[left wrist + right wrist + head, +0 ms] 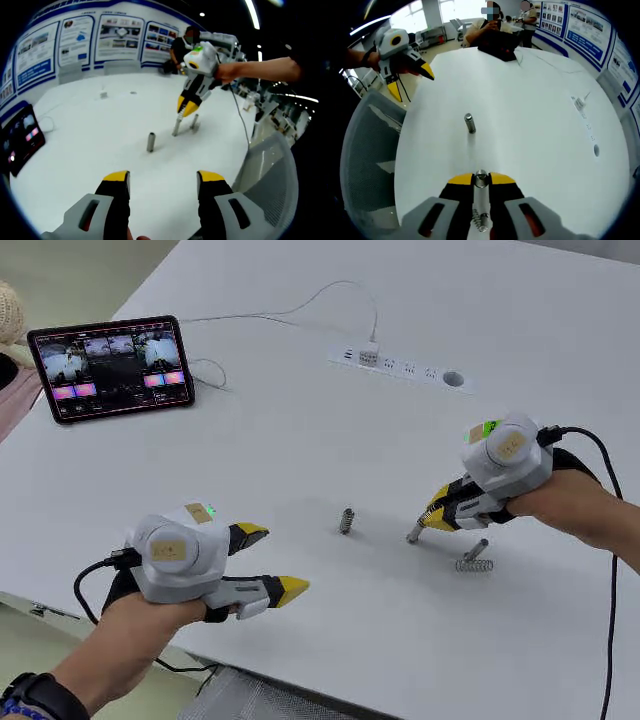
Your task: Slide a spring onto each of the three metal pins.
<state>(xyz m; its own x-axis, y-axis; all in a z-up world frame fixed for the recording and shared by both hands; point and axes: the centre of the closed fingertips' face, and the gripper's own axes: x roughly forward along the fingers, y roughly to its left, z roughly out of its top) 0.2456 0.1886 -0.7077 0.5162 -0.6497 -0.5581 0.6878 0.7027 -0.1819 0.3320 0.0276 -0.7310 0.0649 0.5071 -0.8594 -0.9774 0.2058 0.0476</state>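
My right gripper (pixel 436 519) is shut on a metal pin (pixel 415 533), tip down on the white table (pixel 300 440). In the right gripper view the pin (pixel 480 176) sits between the yellow fingertips (pixel 462 180), with a spring coil (pixel 480 218) showing on it further back. A pin wearing a spring (pixel 347 521) stands upright mid-table. A third pin (pixel 477 549) lies tilted beside a loose spring (pixel 474 565) under my right hand. My left gripper (pixel 272 559) hovers open at the near left, nothing between its fingers (pixel 117 177).
A tablet (pixel 110 365) lies at the far left. A white power strip (pixel 400 365) with its cable and a round table hole (pixel 454 379) are at the back. A mesh chair (pixel 250 700) is below the near edge. People sit at the table's far end (pixel 492 30).
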